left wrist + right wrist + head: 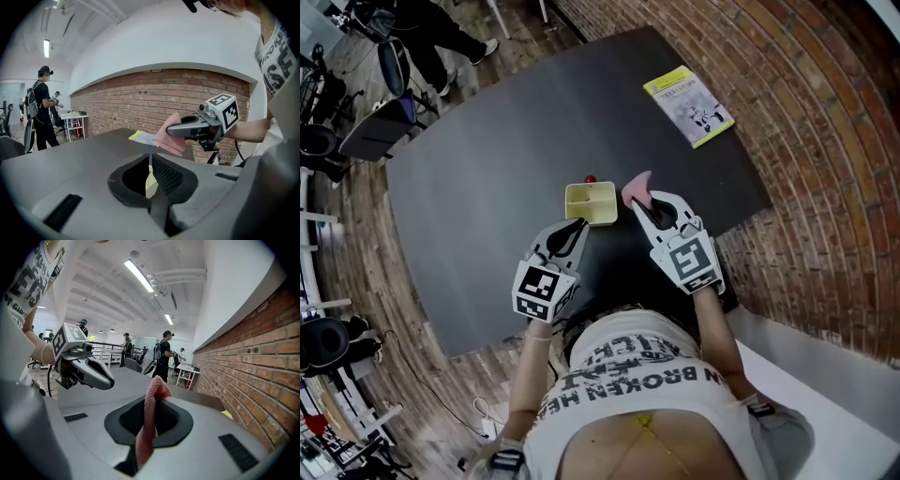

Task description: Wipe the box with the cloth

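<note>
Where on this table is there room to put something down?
Bare: the table left of the box, and the stretch between box and booklet. Crowded: the near edge, with box, cloth, left gripper and right gripper.

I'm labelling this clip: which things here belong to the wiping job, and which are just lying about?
In the job: yellow box, pink cloth, left hand-held gripper, right hand-held gripper.
Lying about: booklet, small red thing.

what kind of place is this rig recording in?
Probably an open-plan lab or office, not a home: exposed brick wall, ceiling strip lights, office chairs, and other people standing in the background.
</note>
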The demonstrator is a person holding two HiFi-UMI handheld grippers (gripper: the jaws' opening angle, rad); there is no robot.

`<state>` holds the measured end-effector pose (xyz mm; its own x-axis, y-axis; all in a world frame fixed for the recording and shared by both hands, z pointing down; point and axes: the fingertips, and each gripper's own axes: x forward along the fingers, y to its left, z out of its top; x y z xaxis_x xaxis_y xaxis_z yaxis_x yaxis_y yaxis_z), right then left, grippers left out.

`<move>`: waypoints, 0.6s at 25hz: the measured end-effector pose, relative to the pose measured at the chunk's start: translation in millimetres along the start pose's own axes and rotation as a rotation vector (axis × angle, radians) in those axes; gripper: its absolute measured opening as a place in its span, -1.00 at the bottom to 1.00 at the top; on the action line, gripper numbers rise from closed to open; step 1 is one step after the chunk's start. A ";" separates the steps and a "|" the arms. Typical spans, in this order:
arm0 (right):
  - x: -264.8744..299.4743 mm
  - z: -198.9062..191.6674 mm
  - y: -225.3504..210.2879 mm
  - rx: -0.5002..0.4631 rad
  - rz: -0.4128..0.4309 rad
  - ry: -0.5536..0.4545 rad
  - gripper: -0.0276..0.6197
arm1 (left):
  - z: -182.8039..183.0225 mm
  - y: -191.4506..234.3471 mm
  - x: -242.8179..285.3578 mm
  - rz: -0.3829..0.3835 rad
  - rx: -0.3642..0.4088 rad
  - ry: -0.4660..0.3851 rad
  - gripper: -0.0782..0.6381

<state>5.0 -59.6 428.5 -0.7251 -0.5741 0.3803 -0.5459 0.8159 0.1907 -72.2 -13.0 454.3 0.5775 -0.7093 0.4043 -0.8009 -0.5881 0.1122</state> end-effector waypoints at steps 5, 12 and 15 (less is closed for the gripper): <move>21.3 -25.6 -9.5 -0.031 0.027 0.070 -0.86 | -20.9 3.0 19.5 -0.012 0.057 0.106 -0.76; 55.4 -63.3 -23.7 -0.044 0.087 0.178 -0.86 | -58.6 -0.1 44.3 -0.100 0.219 0.273 -0.57; 70.4 -83.0 -22.6 -0.073 0.133 0.220 -0.86 | -73.3 1.1 52.9 -0.123 0.372 0.384 -0.52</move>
<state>1.2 -112.7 526.1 -0.6754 -0.4388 0.5927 -0.4140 0.8907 0.1877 -54.1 -22.7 542.3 0.5086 -0.4745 0.7184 -0.5811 -0.8049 -0.1203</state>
